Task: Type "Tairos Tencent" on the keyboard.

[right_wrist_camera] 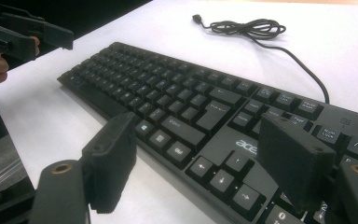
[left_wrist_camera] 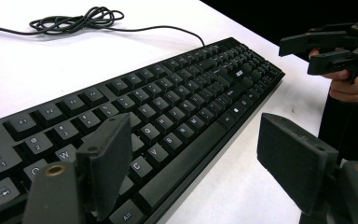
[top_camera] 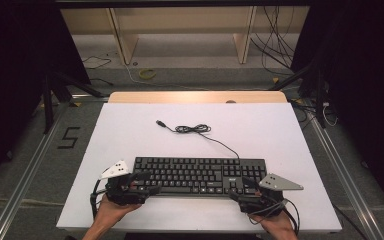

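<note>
Your keyboard point(top_camera: 200, 175) lies flat on the white counter point(top_camera: 130, 135), long side running 9 to 3 o'clock, in the near half of the counter, roughly centred. Its cable point(top_camera: 195, 129) leaves the back edge towards the right end, runs up to 12 o'clock, bunches in a loose coil, then ends in a plug lying at approx 11 o'clock from the coil.

Your left gripper point(top_camera: 147, 186) sits at the kbd's 9 o'clock end, by the near-left corner. In the left gripper view point(left_wrist_camera: 200, 158) the fingers stand wide apart, nothing pressed between them: one finger point(left_wrist_camera: 107, 158) hangs over the Q/W key area, the other over bare counter just past the front edge, so the front edge runs between them. Can't tell if the finger touches the keys.

Your right gripper point(top_camera: 241, 192) is at the 3 o'clock end, near-right corner. In the right gripper view point(right_wrist_camera: 200, 158) its fingers are also wide, nothing clamped: one finger point(right_wrist_camera: 298, 158) over the keys right of the arrow block, the other over the counter in front of the kbd. Arrow keys and the maker's logo show between them.

Each gripper view shows the other gripper farther off, at the opposite end of the kbd, w/ a hand around it.
</note>
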Tool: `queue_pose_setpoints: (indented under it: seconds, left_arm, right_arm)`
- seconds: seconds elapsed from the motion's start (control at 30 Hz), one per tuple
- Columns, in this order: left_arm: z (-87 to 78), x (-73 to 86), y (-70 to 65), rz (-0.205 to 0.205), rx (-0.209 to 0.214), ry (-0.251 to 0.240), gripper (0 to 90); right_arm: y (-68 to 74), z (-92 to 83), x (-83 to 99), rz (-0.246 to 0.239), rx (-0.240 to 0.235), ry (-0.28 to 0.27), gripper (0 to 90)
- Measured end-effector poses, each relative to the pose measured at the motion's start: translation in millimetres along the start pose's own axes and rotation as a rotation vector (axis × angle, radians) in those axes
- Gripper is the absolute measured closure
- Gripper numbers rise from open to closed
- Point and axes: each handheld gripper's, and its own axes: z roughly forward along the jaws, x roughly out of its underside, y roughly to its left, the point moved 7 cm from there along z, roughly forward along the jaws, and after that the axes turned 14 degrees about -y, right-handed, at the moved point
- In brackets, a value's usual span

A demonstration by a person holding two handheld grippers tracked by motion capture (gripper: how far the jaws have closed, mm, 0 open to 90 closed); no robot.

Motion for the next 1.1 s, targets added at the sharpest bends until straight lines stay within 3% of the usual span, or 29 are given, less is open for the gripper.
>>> queue_pose_setpoints:
  seconds: [0.33, 0.77, 1.1]
  left_arm:
    - [-0.3, -0.4, 3.1, -0.016, -0.010, -0.001, 26.1]
    - [-2.9, -1.1, 11.0, -0.037, -0.046, 0.000, 26.4]
    - [-5.7, -1.0, 18.1, -0.048, -0.087, 0.009, 27.1]
  right_arm:
    - [4.8, 7.4, -2.9, -0.001, -0.017, 0.011, 29.5]
    - [14.5, 31.1, -13.0, 0.004, -0.059, 0.032, 30.9]
    - [26.0, 66.7, -26.4, -0.005, -0.103, 0.054, 32.7]
